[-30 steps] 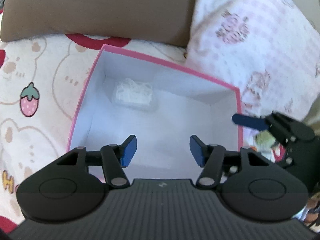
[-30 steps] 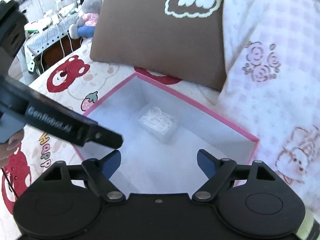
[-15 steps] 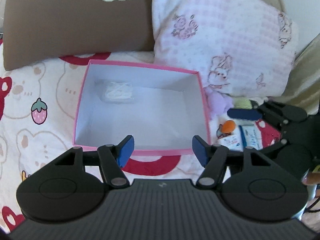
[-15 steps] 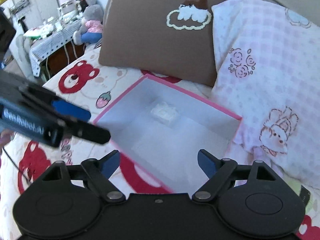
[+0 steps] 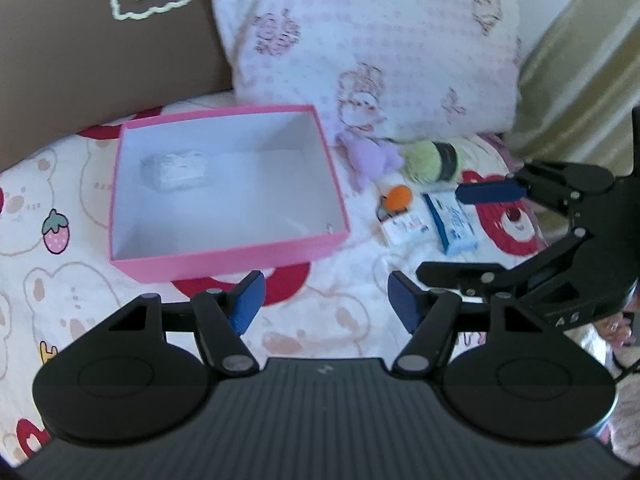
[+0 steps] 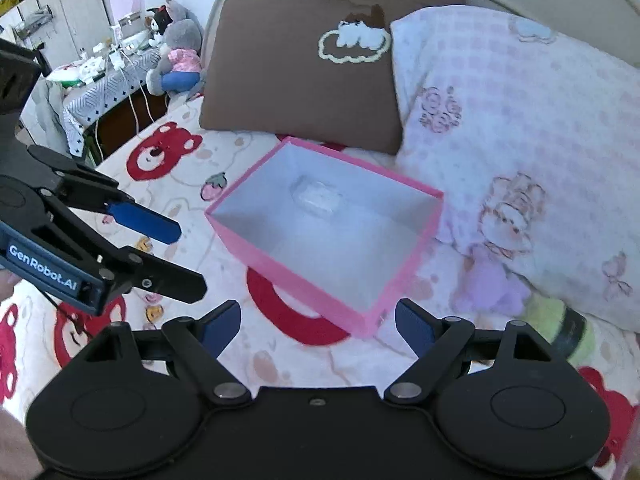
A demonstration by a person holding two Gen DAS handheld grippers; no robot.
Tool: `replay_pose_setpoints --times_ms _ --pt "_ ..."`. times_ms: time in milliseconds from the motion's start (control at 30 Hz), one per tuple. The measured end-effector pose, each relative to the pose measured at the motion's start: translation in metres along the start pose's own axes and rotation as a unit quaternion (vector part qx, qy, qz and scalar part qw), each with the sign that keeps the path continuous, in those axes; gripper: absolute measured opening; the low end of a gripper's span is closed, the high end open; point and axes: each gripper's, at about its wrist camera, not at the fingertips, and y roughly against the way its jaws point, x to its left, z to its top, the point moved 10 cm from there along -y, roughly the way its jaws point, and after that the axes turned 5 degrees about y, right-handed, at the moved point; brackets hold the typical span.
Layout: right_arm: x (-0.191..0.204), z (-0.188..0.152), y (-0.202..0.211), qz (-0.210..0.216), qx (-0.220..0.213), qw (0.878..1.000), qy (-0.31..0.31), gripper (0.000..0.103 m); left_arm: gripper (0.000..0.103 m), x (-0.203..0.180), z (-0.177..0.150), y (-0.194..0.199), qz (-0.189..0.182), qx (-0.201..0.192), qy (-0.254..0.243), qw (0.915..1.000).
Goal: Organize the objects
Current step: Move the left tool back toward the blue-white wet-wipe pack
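Here, the left hand-held gripper and right hand-held gripper hover spread, holding nothing. The pink box on the bed contains one clear packet.

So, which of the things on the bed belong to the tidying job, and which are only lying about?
Belong to the job:
- pink box
- clear packet already inside it
- purple plush
- green roll
- orange toy
- white card
- blue packet

Just lying about:
- brown pillow
- pink pillow
- grey plush on the far table
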Motion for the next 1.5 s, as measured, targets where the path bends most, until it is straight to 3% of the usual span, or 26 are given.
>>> replay_pose_setpoints --times_ms 233,367,567,1100,1200,1333,1500 --pt "-0.006 -0.036 0.034 -0.013 -0.002 1.0 0.011 0.088 0.07 -0.035 -0.023 -0.006 -0.028 0.027 -0.031 0.9988" --pt "-0.012 -0.06 0.044 -0.021 0.005 1.0 0.015 0.088 0.07 -0.053 -0.039 -0.019 -0.03 0.056 -0.048 0.9968" --pt "-0.03 -0.089 0.057 -0.04 0.01 0.999 0.001 0.088 0.071 -0.076 -0.048 -0.031 -0.036 0.07 -0.067 0.9946" --pt "-0.087 -0.167 0.053 -0.046 0.016 0.994 -0.094 0.087 0.074 -0.126 -0.062 -0.097 -0.055 0.126 -0.099 0.9855" --pt "-0.094 -0.178 0.049 -0.039 0.001 0.995 -0.097 0.087 0.074 -0.137 -0.061 -0.112 -0.058 0.129 -0.103 0.9845" --pt "-0.101 -0.188 0.045 -0.035 -0.055 0.994 -0.087 0.088 0.078 -0.149 -0.059 -0.133 -0.075 0.141 -0.088 0.9833" --pt "-0.116 -0.197 0.028 -0.054 -0.077 0.992 -0.083 0.088 0.079 -0.16 -0.049 -0.156 -0.081 0.129 -0.075 0.9855"
